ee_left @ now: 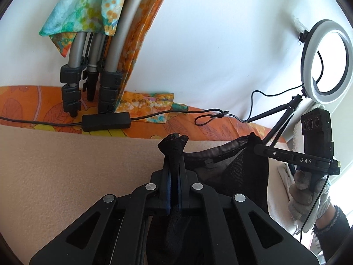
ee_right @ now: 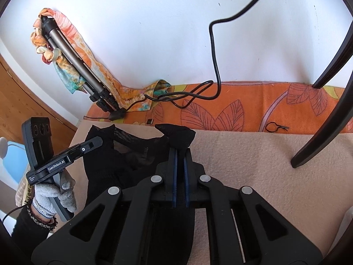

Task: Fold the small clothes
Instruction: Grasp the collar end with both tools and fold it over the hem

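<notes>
1. The garment (ee_left: pixel 238 172) hangs between the left gripper (ee_left: pixel 174 140) and right gripper (ee_right: pixel 179 140), above the beige mat (ee_left: pixel 66 165).
2. The patterned blanket (ee_right: pixel 242 108) lies behind the mat, against the wall.
3. The tripod (ee_left: pixel 92 70) stands on the blanket at left; the ring light (ee_left: pixel 326 61) stands at right.

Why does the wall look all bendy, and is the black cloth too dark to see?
Left wrist view: the fisheye lens bows the white wall, and the white ring light sits against a bright wall. Right wrist view: the same bending; the black mesh garment shows little detail.
</notes>
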